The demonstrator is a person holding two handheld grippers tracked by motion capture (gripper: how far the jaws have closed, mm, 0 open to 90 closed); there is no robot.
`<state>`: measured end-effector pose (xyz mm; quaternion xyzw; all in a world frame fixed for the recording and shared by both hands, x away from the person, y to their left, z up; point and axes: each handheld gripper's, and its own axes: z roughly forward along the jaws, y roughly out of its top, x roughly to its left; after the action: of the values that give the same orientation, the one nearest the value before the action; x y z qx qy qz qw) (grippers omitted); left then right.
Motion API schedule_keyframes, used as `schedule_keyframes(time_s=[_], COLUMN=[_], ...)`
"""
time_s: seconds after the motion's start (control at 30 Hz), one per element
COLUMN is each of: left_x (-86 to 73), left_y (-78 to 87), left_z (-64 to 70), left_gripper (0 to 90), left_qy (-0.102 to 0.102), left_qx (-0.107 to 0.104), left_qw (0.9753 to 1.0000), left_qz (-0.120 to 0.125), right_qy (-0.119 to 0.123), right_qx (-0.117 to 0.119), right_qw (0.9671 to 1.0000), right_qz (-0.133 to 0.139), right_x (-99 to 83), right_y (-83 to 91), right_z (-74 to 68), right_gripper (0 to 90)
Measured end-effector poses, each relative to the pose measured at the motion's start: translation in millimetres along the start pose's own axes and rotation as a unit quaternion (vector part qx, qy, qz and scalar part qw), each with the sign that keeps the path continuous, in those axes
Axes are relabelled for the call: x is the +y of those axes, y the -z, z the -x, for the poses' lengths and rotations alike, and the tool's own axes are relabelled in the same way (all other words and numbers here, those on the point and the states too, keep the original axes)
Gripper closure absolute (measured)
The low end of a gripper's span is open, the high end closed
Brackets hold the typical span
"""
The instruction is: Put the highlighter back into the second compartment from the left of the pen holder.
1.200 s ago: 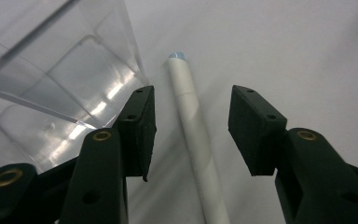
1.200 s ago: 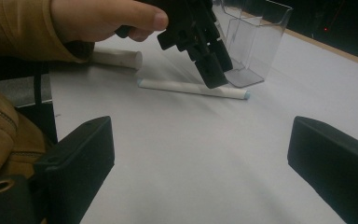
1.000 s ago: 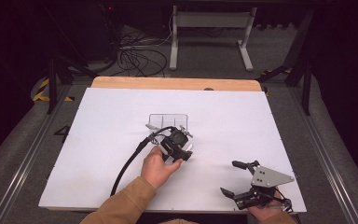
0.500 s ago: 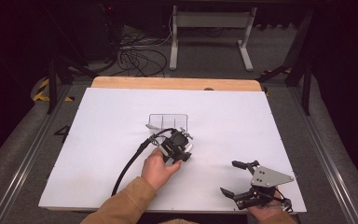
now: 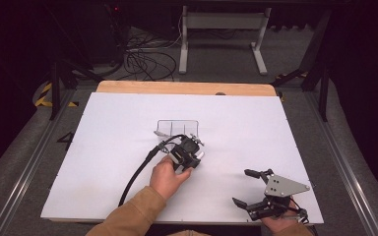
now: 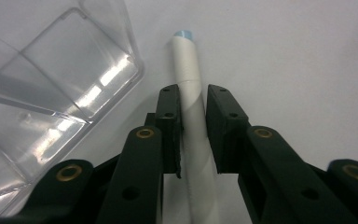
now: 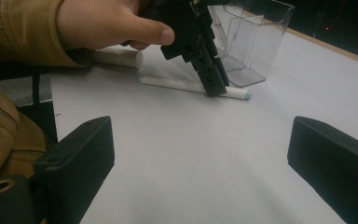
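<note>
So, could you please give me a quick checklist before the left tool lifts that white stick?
1. Left tool straddles the white stick: ok.
2. Jaws shut on it: not ok, a gap shows on the right side.
3. Stick lying flat on the table: ok.
4. Clear container apart from the stick: ok, just beside it.
5. Right tool out of the way, open: ok.
6. Container empty: cannot tell.

Clear container (image 6: 51,93) cut off at frame edge

High overhead, two close tool cameras — shared white pen (image 6: 189,93).
</note>
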<state>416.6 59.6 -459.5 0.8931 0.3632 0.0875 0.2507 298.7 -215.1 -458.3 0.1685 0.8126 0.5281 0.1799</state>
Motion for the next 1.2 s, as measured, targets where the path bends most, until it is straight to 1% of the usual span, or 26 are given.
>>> schedule_keyframes(time_s=[0.2, 0.33, 0.37, 0.57, 0.67, 0.77, 0.83, 1.0, 1.13, 1.2], left_x=[0.8, 0.7, 0.7, 1.2, 1.2, 1.4, 1.4, 1.0, 0.8, 0.8], left_y=[0.3, 1.5, 2.2, 13.3, 19.2, 25.9, 31.2, 41.9, 50.1, 53.5], left_z=[0.8, 0.2, 0.3, 3.6, 4.7, 5.3, 5.8, 6.7, 6.1, 6.6], left_gripper=[77.9, 78.0, 78.1, 78.1, 78.1, 78.1, 78.1, 78.1, 78.1, 78.1], left_qy=[0.0, 0.0, -0.001, -0.013, -0.017, -0.02, -0.021, -0.023, -0.031, -0.032], left_qx=[0.002, -0.002, -0.001, 0.0, -0.004, -0.006, -0.006, -0.008, -0.025, -0.027], left_qw=[1.0, 1.0, 1.0, 0.9996, 0.999, 0.9985, 0.9977, 0.9955, 0.9933, 0.9925], left_qz=[-0.004, -0.002, 0.0, 0.025, 0.041, 0.05, 0.064, 0.091, 0.109, 0.115], right_qy=[0.0, 0.0, 0.0, 0.002, 0.001, 0.001, 0.002, 0.002, 0.002, 0.002], right_qx=[0.0, 0.0, 0.0, 0.0, 0.0, 0.001, 0.0, 0.0, 0.0, 0.0], right_qw=[1.0, 1.0, 1.0, 1.0, 1.0, 1.0, 1.0, 1.0, 1.0, 1.0], right_qz=[0.0, 0.0, 0.0, -0.001, 0.0, 0.0, -0.001, -0.001, 0.0, 0.001], right_x=[0.0, 0.0, -0.1, -0.2, -0.2, -0.1, -0.1, -0.2, -0.1, -0.1], right_y=[-0.1, 0.0, 0.1, 0.4, 0.4, 0.3, 0.3, 0.3, 0.4, 0.6], right_z=[-0.1, 0.0, 0.0, 0.3, 0.2, 0.2, 0.1, 0.3, 0.2, 0.2], right_gripper=[7.8, 7.8, 7.8, 7.8, 7.8, 7.8, 7.8, 7.8, 7.8, 7.8])
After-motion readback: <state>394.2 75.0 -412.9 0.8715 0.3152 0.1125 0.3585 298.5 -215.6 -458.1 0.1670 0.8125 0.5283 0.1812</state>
